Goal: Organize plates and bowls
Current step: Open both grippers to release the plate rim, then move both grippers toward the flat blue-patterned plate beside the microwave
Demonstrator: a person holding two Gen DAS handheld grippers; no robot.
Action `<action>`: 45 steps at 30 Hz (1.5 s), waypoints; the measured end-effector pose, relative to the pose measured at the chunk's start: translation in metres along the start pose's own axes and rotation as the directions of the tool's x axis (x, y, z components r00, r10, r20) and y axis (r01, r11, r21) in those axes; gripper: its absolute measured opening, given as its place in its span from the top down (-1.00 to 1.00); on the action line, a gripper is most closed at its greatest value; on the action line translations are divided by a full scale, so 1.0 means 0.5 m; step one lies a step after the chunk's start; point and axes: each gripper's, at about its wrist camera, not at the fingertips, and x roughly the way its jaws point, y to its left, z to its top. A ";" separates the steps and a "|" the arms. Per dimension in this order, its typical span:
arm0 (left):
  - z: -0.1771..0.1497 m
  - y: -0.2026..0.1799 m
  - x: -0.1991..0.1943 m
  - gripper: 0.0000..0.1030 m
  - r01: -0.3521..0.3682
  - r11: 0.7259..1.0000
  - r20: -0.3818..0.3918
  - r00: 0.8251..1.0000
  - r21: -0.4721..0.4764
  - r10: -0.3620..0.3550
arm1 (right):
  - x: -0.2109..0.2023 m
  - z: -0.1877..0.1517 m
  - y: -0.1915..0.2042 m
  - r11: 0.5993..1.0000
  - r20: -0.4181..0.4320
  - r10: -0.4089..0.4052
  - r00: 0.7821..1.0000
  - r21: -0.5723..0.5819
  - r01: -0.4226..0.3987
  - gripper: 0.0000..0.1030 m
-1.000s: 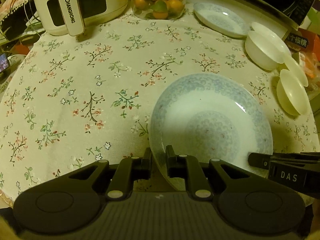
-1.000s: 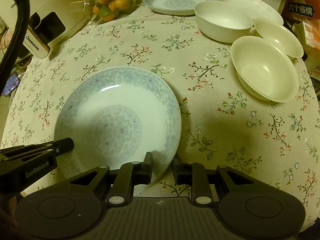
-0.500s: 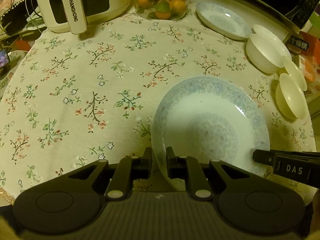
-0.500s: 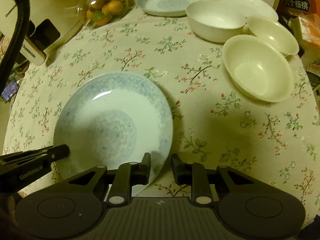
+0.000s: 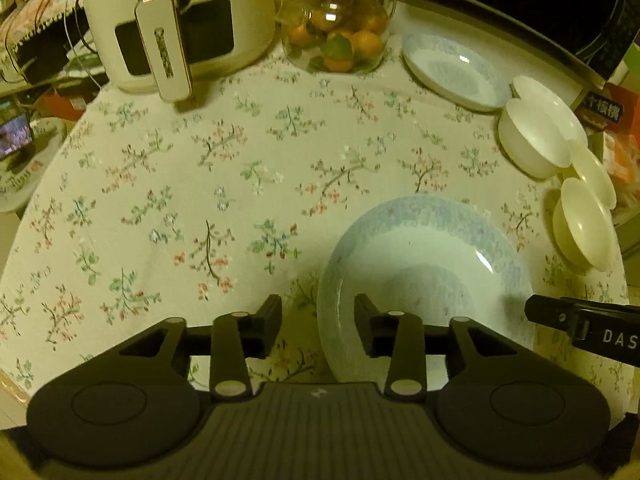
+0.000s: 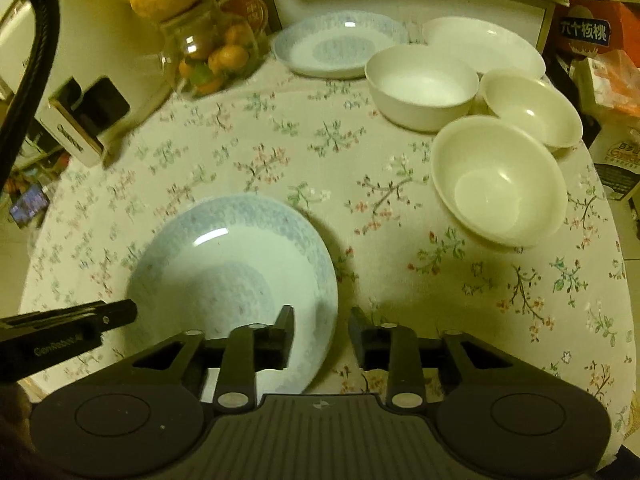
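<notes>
Glazed round blue-patterned plate (image 5: 424,264) flat on floral cloth (image 5: 200,184); both hand-held grippers just opening, straddling rim, gripping nothing.

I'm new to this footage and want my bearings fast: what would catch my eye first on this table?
The big blue-patterned plate lies near the front edge of the floral tablecloth, its rim between the open fingers of both the left tool and the right tool, whose jaws have just been opening. A cluster of white bowls sits at the far right, beside a second blue plate.

Blue-patterned plate (image 5: 424,264), floral tablecloth (image 5: 200,184)
</notes>
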 end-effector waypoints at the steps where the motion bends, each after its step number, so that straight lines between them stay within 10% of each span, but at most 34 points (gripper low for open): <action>1: 0.004 -0.003 -0.004 0.19 -0.001 1.000 0.010 1.000 0.003 0.001 | -0.004 0.003 0.000 1.000 0.010 0.002 1.000 0.000 -0.002 0.23; 17: 0.047 -0.055 -0.034 -0.70 -0.006 0.999 0.110 0.994 0.050 0.000 | -0.088 0.041 0.013 0.991 0.265 -0.060 0.963 -0.103 0.090 -0.95; 45: 0.080 -0.128 -0.046 -0.99 -0.038 0.991 0.215 0.977 0.126 0.010 | -0.122 0.069 -0.031 0.994 0.348 -0.047 0.936 -0.076 0.078 -0.96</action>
